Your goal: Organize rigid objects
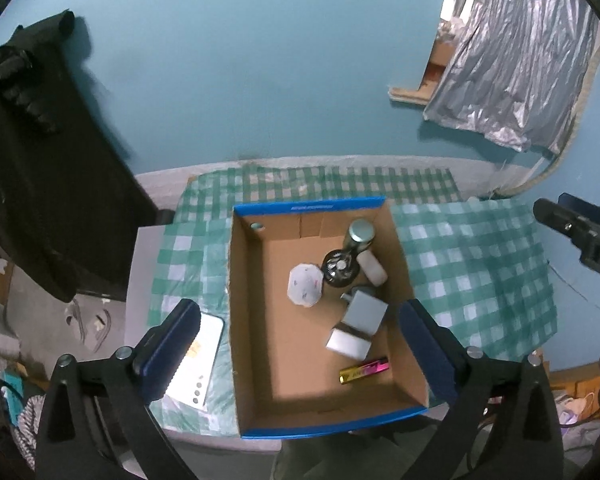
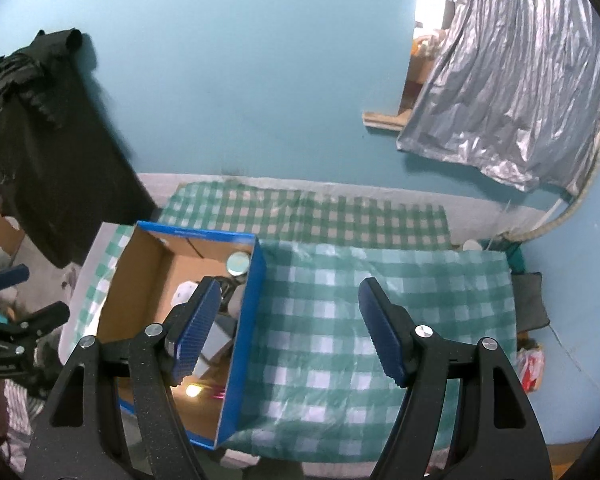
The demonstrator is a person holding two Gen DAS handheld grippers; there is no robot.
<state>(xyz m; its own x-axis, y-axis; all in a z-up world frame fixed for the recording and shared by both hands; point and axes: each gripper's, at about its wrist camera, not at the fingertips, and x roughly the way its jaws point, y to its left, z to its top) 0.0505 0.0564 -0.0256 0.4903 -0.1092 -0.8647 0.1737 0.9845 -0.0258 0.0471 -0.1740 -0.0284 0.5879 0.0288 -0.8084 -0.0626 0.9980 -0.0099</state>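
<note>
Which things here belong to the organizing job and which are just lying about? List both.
Job: cardboard box, jar, small fan, grey boxes, shiny bar, white phone outside the box.

Lying about: black cloth, silver curtain, checked tablecloth.

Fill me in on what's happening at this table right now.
A person is tidying small things into a cardboard box on a checked cloth. Both tongs, left and right, hover open and empty. Already in the box: a small fan, a bottle, a grey box and a lighter. A white phone lies outside, left of it.
</note>
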